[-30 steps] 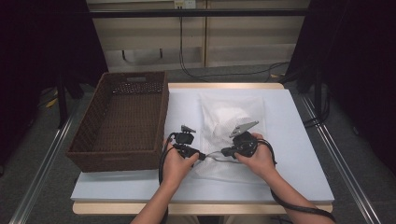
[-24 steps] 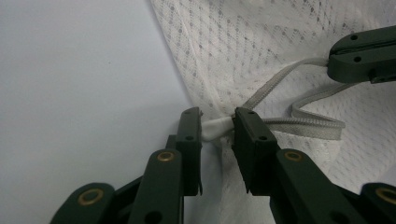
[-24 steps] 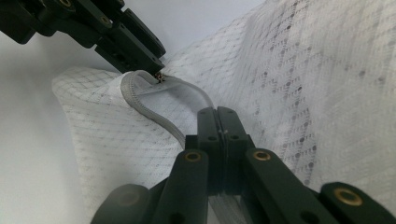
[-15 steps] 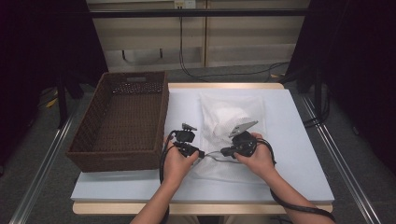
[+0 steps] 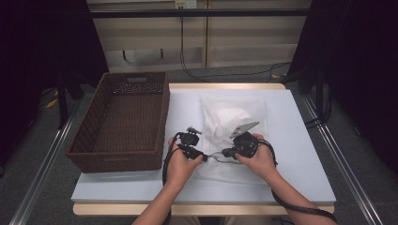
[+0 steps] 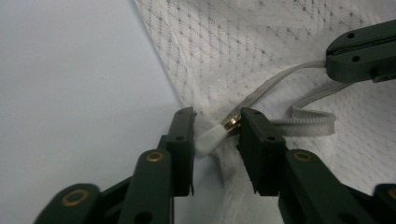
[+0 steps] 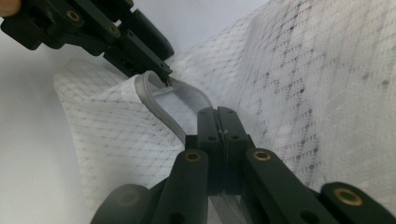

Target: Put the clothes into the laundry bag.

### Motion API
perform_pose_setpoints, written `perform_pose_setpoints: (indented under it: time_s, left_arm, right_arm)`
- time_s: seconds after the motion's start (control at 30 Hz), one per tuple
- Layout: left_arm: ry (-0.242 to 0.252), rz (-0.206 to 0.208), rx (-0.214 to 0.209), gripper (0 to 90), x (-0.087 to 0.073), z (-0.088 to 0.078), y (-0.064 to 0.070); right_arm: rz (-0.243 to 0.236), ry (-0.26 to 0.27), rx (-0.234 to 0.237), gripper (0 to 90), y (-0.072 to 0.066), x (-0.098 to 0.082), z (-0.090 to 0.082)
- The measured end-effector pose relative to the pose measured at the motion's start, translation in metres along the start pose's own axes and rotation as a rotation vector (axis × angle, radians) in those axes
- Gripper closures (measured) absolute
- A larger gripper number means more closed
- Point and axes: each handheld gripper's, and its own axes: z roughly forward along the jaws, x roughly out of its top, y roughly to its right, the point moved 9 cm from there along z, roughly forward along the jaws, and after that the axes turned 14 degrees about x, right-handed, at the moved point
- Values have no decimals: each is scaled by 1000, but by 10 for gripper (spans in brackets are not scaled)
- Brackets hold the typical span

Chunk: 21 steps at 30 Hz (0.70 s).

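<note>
Left gripper view puts the matter plainly: the left gripper (image 6: 217, 128) has its jaws astride the small brass zip slider with its white fabric pull tab (image 6: 215, 135). They have just been widening a little, and the tab sits between the pads with a gap on the right side, so I judge it not properly pinched. The right gripper (image 7: 218, 123) is pressed tight on the grey zipper tape (image 7: 156, 105), holding it taut. To do this well, I'd say the left should close squarely on the tab and draw along the tape's line while the right keeps its anchor. The white mesh zippered laundry bag (image 5: 232, 119) lies flat on the pale table (image 5: 300, 154), its near edge at the grippers, something white bundled inside, right of the brown wicker basket (image 5: 122, 119).
</note>
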Motion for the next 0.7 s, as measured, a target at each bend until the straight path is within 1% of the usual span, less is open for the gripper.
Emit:
perform_pose_setpoints:
  time_s: [0.03,0.1,0.17,0.23,0.27,0.3,0.33,0.37,0.4,0.53,0.6,0.63,0.67,0.7]
  left_arm:
    - [-14,-16,-7,728,-1,-1,1]
    - [-22,-14,-21,746,-1,-2,1]
    - [-24,-28,-41,758,0,-4,1]
    - [-18,-30,-70,801,1,-9,1]
    - [-16,-27,-64,807,3,-11,0]
    - [-16,-30,-74,808,4,-12,1]
    - [-18,-25,-72,810,5,-14,-1]
    - [-15,-35,-68,811,6,-16,-1]
    - [-15,-31,-74,811,7,-17,-2]
    - [-7,-36,-85,812,13,-23,-4]
    - [-2,-29,-84,812,16,-25,-4]
    - [5,-30,-87,812,17,-25,-4]
    - [9,-26,-75,812,19,-26,-4]
    - [5,-23,-82,813,20,-26,-3]
  right_arm:
    - [0,0,-2,900,0,0,0]
    - [-7,3,0,900,0,1,0]
    - [-8,3,-9,900,1,1,-1]
    - [-10,5,-7,900,1,1,-1]
    - [-9,7,2,900,1,1,-1]
    - [-8,8,3,900,1,1,0]
    - [-10,9,4,900,0,2,0]
    - [-8,9,2,900,0,2,-1]
    - [-7,7,-7,900,1,2,-1]
    - [-7,8,2,900,-1,3,-2]
    - [-8,5,-7,900,0,3,-2]
    - [-11,6,-5,900,0,3,-2]
    - [-12,7,-5,900,0,3,-2]
    - [-15,9,-4,900,0,3,-2]
